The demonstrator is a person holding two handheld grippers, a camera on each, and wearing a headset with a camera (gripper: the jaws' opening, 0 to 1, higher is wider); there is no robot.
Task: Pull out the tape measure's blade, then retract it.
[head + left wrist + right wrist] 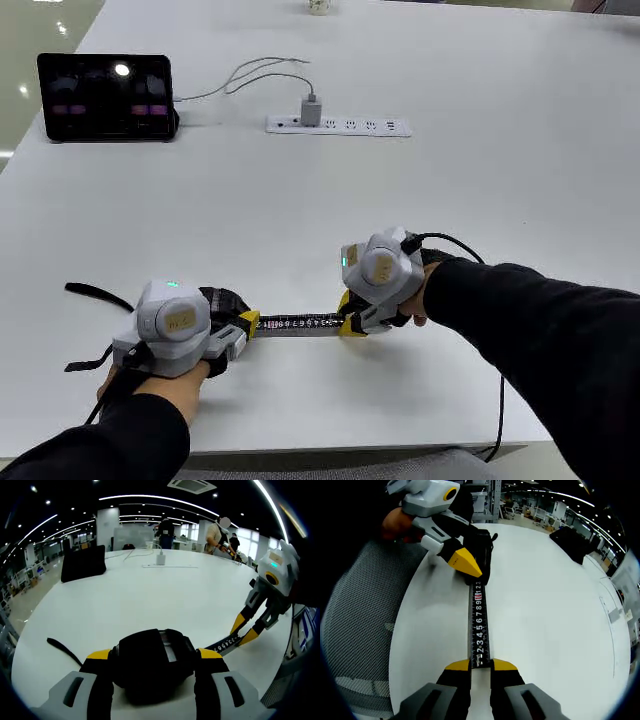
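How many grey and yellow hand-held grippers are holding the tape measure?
2. The left grey-and-yellow hand-held gripper clamps the black tape measure case; the right hand-held gripper pinches the tip of the black numbered blade.

Near the front edge of the desk [450, 180], the case [224, 304] sits between the left tongs [233, 321]. The blade [300, 323] runs right from it to the right tongs [346, 316], which pinch its end. A strap [95, 293] lies left of the case. Far behind, the tablet [105, 97] stands left of the power strip [340, 126], with a charger [311, 110] plugged into it.
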